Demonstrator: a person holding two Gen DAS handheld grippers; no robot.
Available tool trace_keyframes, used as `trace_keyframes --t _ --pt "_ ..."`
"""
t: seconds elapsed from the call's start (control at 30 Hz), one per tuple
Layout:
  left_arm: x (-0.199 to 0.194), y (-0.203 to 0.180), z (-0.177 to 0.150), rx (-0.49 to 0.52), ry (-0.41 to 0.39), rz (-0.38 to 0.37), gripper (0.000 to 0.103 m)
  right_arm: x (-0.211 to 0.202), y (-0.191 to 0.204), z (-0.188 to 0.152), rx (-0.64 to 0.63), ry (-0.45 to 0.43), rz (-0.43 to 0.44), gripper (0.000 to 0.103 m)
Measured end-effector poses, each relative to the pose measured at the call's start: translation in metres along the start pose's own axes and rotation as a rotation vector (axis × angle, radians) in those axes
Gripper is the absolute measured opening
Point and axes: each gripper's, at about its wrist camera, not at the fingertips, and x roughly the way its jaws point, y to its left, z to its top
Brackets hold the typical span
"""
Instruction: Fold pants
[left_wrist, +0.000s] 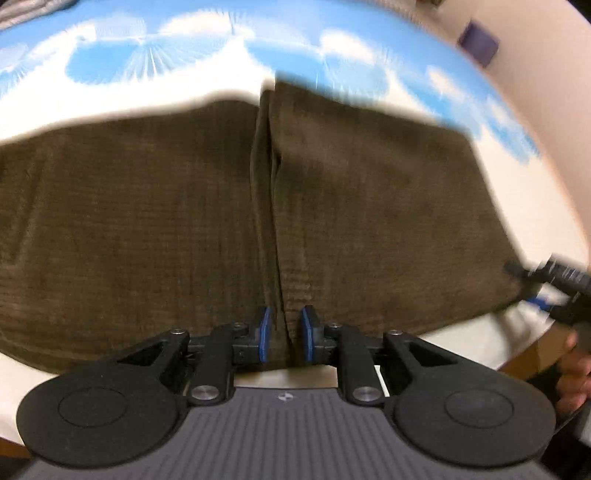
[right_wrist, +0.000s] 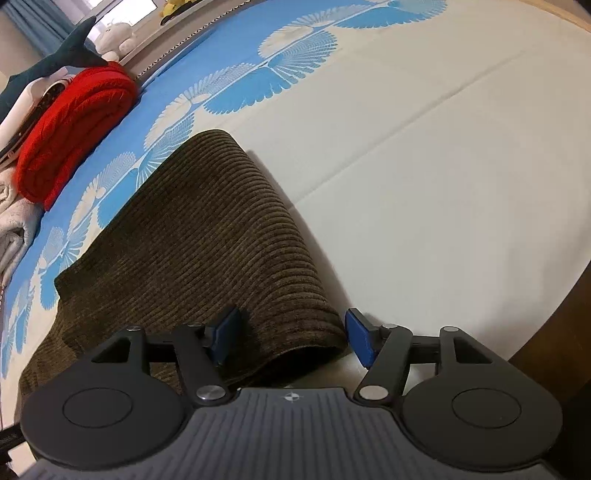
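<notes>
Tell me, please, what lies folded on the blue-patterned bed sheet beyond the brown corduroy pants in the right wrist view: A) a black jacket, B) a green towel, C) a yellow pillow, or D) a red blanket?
D: a folded red blanket lies on the bed sheet beyond the brown corduroy pants.

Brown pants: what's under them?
The brown corduroy pants lie on the bed sheet, cream with blue fan prints, visible all round them. The sheet directly beneath, and anything between the folded layers, is covered.
</notes>
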Motion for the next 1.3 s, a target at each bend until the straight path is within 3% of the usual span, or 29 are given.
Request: trace_keyframes --t 0.23,0.33,0.4,0.47,0.67,0.8,0.93,1.07,1.2,1.3 --pt "-0.015 -0.012 0.007 0.085 -0.110 0.041 0.022 0.000 0.004 -0.003 -0.039 -0.011 -0.011 0.062" --pt "-0.011 -0.016 0.009 0.086 -0.107 0.023 0.022 -0.004 0.007 -0.004 -0.071 -0.038 -0.026 0.048" --pt "0.000 -0.016 0.007 0.097 -0.043 0.030 0.024 -0.008 0.013 -0.007 -0.107 -0.069 -0.027 0.039" --pt "0.001 -0.016 0.009 0.099 -0.039 0.035 0.025 -0.015 0.024 -0.009 -0.168 -0.112 -0.023 0.031" --pt "-0.003 -0.010 0.010 0.073 -0.042 0.019 0.026 -0.058 0.050 -0.011 -0.278 -0.282 0.075 0.029" --pt "-0.001 -0.014 0.008 0.096 -0.047 0.043 0.028 -0.084 0.078 -0.026 -0.462 -0.412 0.102 0.029" --pt "-0.032 -0.015 0.018 0.104 -0.193 0.152 0.029 -0.098 0.104 -0.044 -0.638 -0.498 0.146 0.029" --pt "-0.082 -0.023 0.049 -0.004 -0.298 -0.046 0.052 -0.103 0.123 -0.057 -0.747 -0.548 0.202 0.028" --pt "-0.107 -0.061 0.084 0.054 -0.324 -0.228 0.083 -0.109 0.138 -0.074 -0.870 -0.580 0.244 0.028" --pt "-0.100 -0.090 0.106 0.121 -0.267 -0.336 0.085 -0.109 0.144 -0.085 -0.961 -0.582 0.262 0.028"
